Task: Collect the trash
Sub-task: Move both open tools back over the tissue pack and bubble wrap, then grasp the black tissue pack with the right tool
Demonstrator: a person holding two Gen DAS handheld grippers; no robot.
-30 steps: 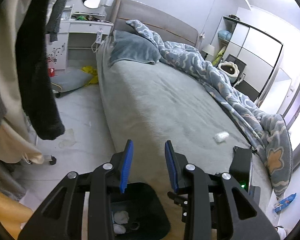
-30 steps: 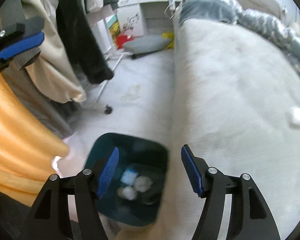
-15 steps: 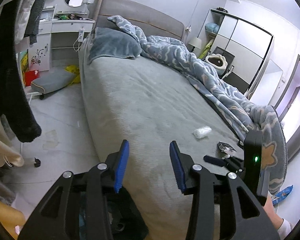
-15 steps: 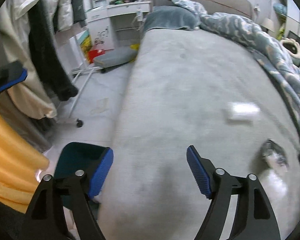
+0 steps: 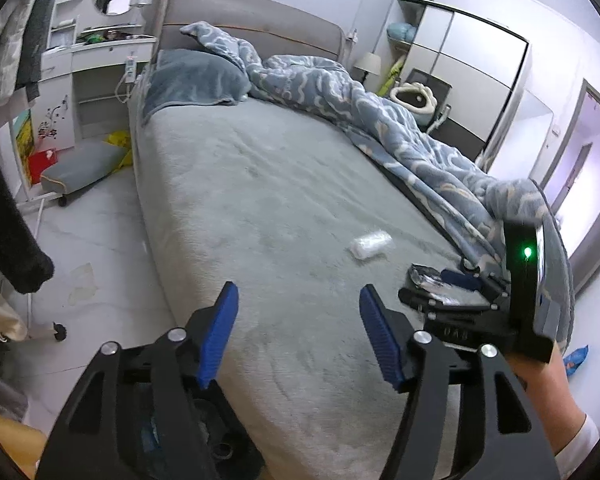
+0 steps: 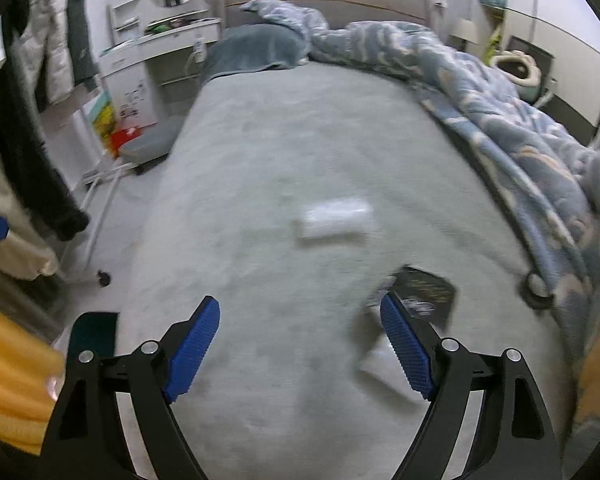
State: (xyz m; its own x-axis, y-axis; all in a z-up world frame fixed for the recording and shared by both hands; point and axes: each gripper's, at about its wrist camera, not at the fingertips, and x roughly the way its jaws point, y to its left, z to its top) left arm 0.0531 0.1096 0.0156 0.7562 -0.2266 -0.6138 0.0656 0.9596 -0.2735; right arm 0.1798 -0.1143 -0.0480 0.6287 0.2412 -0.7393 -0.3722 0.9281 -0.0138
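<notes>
Ahead of the wide-open right tool (image 6: 300, 344), the crumpled white wrapper (image 6: 336, 222) looked light and crushable; pinch its middle.

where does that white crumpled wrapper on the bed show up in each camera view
Left wrist: the white wrapper lies right of centre on the grey bed, beyond the open fingertips.
Right wrist: the wrapper sits at centre, blurred.
Shared landmark: the blue patterned duvet to its right.

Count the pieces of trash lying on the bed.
2: a white wad mid-bed, and a dark wrapper nearer the foot, by the right gripper. More may hide under the quilt.
</notes>
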